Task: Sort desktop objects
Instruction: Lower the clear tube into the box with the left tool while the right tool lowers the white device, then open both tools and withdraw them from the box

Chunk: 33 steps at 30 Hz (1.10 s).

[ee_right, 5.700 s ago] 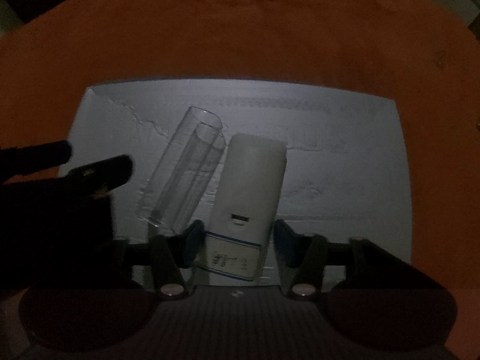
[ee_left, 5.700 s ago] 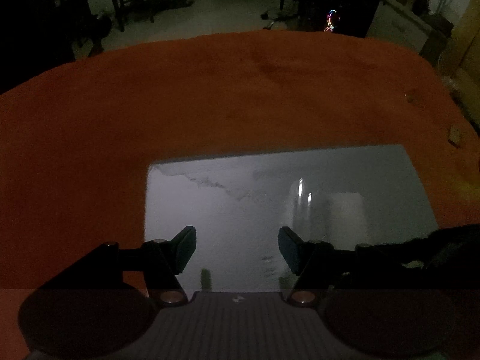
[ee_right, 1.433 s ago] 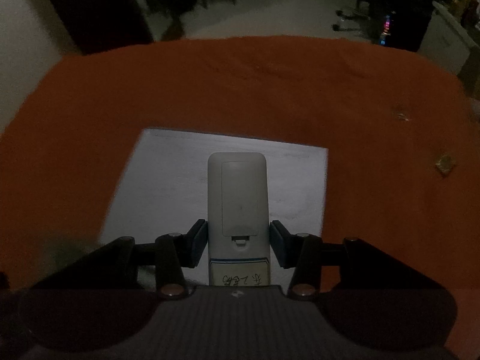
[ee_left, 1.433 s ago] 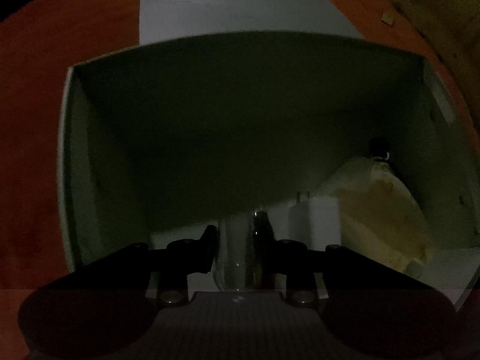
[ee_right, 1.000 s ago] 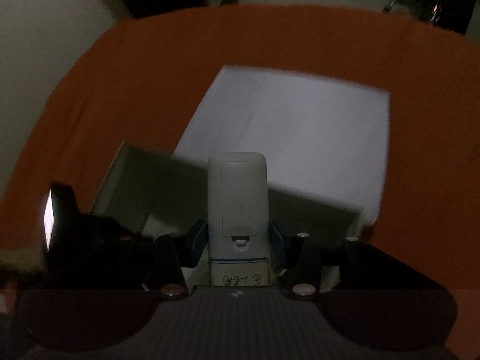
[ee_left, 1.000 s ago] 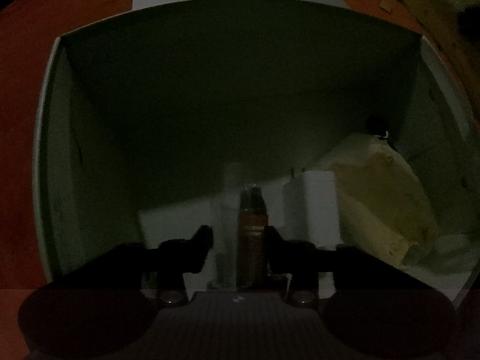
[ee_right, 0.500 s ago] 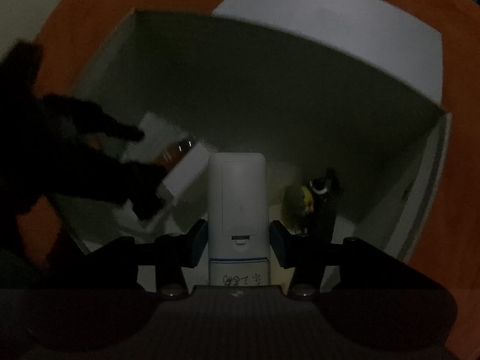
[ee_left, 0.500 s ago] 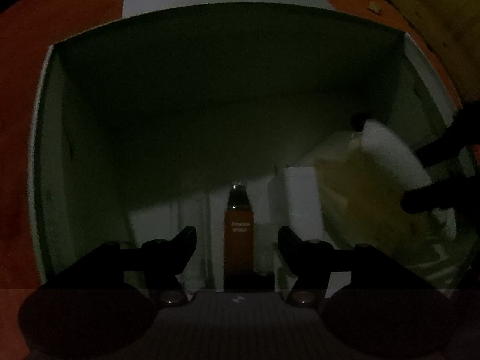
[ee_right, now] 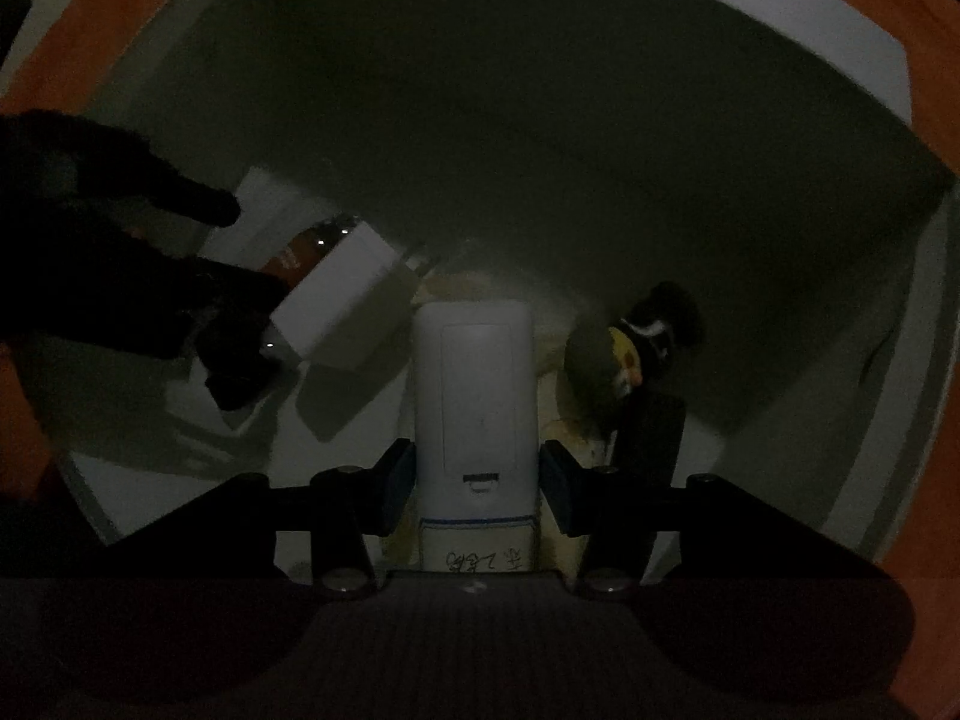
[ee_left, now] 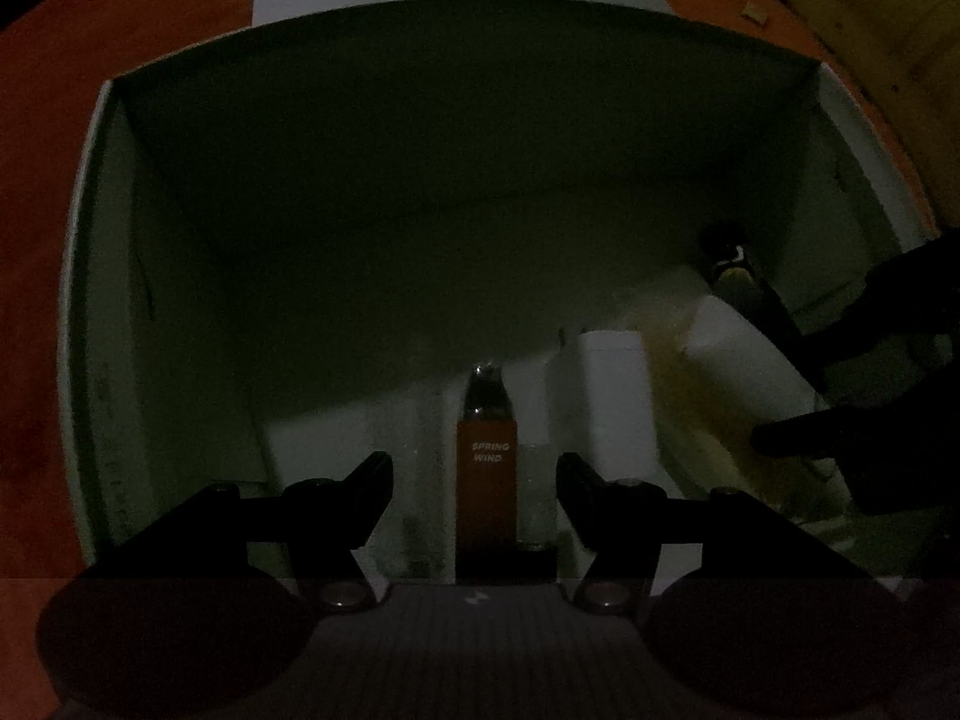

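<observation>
Your left tongs [ee_left: 474, 474] spread wide inside box [ee_left: 102, 300], over brown bottle [ee_left: 486, 468] on box floor; your right tongs [ee_right: 474, 483] clamp white remote [ee_right: 474, 402] low in box, near white charger [ee_right: 342, 306].

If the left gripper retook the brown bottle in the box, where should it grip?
Across the flat-sided brown body, below the tapered neck, coming along its length from the base end. It lies pointing away between the open left gripper, so the fingers already flank its long sides.
</observation>
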Available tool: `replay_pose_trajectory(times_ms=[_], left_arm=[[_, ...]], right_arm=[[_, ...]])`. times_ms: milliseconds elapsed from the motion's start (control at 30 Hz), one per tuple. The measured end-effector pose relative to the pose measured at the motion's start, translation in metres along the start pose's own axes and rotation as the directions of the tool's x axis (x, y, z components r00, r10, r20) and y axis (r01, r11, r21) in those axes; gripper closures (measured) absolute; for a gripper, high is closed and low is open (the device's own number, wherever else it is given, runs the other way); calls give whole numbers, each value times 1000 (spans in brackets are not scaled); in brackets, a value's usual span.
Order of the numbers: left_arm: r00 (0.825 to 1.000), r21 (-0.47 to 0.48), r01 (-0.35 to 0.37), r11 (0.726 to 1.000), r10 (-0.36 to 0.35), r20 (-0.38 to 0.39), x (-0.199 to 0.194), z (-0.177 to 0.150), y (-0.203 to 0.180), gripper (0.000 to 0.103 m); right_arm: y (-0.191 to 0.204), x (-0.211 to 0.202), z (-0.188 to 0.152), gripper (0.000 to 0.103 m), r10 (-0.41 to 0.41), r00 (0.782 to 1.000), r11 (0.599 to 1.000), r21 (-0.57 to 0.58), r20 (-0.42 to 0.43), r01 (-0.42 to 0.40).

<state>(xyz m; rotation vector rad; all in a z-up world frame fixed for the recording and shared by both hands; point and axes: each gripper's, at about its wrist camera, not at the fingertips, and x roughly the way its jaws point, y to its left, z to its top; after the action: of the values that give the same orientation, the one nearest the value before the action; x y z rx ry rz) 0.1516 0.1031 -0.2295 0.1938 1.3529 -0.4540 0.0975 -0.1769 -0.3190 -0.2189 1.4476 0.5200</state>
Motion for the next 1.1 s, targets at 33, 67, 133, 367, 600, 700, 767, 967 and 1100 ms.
replay_pose_trajectory(times_ms=[33,67,133,367,600,700,767,967,1100], left_arm=[[1000,1,-2,1000,2,-1,-1,3,-2,47],[1000,3,-5,1000,5,-3,-3,7,-5,47],[1000,5,-8,1000,8,-2,-5,7,-4,47],[1000,3,-3,1000,3,-19,1,30,-15,47],[993,-2,71,997,-71,94,-48,55,-11,47],[988,-8,88,996,-86,129,-64,66,-11,47],[985,-12,91,996,-88,149,-73,73,-11,47],[977,-42,87,995,-77,200,-93,97,0,40],[969,-72,54,996,-34,247,-107,123,23,18]], right_arm=[[-1,3,-1,54,-3,1000,1000,2,-3,3],[-1,5,-1,54,-6,1000,1000,5,-7,6],[0,9,-3,54,-13,1000,1000,-1,-6,13],[6,5,-8,54,-60,998,997,-43,-16,59],[5,-44,-3,53,-51,995,998,-34,81,54],[1,-64,2,53,-40,993,999,-20,111,42],[2,-78,11,53,-13,992,1000,16,127,11],[-22,-137,37,36,47,969,989,127,244,-80],[-57,-164,64,16,-8,942,975,214,336,-68]])
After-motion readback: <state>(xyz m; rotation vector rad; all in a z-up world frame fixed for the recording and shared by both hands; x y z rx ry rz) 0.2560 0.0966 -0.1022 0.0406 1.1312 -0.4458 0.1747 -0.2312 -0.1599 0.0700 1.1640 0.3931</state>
